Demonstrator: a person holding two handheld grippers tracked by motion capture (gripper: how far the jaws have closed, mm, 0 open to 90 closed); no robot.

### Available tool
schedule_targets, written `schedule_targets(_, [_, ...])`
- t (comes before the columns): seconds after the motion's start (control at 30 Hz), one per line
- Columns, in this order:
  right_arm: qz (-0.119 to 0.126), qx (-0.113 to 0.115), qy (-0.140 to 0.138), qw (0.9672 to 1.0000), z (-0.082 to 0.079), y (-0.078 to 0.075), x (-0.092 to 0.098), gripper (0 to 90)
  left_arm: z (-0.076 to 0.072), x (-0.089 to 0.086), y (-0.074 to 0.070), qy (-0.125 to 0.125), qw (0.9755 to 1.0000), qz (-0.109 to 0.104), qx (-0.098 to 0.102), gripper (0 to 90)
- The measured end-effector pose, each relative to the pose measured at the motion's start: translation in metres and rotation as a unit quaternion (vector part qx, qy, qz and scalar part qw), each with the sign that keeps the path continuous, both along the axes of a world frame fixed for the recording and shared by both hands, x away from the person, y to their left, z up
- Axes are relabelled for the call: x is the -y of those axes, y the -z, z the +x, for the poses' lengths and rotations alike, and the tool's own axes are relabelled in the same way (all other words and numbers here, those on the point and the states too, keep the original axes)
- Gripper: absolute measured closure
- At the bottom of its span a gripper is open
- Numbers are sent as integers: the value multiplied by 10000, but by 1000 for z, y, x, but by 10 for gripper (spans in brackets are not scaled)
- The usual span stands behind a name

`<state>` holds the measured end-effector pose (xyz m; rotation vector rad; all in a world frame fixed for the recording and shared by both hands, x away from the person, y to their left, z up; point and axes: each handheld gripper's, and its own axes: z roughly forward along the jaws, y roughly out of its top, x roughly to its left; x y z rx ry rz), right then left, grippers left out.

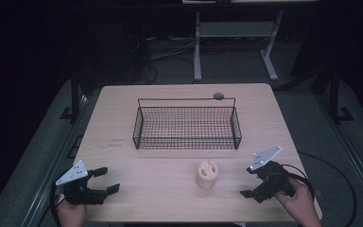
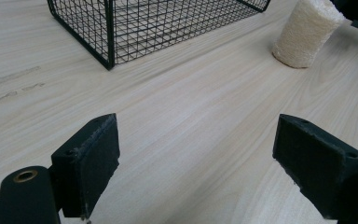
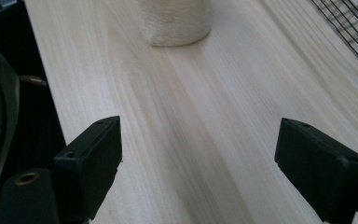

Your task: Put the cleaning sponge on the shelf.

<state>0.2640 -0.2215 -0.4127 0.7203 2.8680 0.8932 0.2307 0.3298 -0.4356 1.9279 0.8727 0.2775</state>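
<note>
High view first: wooden table (image 1: 123, 123), broad and pale. Next in size, wire basket (image 1: 187, 124), set toward the far middle, apparently with nothing inside. Then right gripper (image 1: 248, 182) near the front right corner, jaws spread wide, grasping nothing; left gripper (image 1: 108, 179) at the front left, likewise spread and bare. Smallest, loofah piece (image 1: 207, 174), upright on the tabletop in front of the basket, nearer the right gripper and apart from both. Probably a reach for that loofah, then a drop into the basket. Best approached low and level from the right, jaws kept wide, centred on the soft cylinder, closed gently about mid-height to avoid tipping or crushing.
</note>
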Motion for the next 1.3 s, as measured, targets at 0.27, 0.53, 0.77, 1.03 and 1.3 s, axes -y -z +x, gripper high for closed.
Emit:
schedule_targets(0.27, [-148, 51, -180, 9997, 2, -8, -10, 146, 0, 0, -1, 5, 10000, 11, 18, 134])
schedule_targets(0.53, [-203, 57, -354, 9992, 7, -16, -22, 146, 0, -1, -1, -4, 10000, 17, 16, 134])
schedule_targets(0.77, [-270, 18, -417, 9988, 12, -22, -32, 147, -1, -1, -1, -10, 10000, -3, 23, 134])
schedule_targets(1.03, [-379, 37, -564, 9977, 16, -28, -44, 147, -1, -2, -1, -20, 10000, -9, 25, 134])
schedule_targets(1.3, [-496, 17, -674, 9965, 21, -31, -54, 148, 0, -2, -2, -15, 10000, -14, 24, 134])
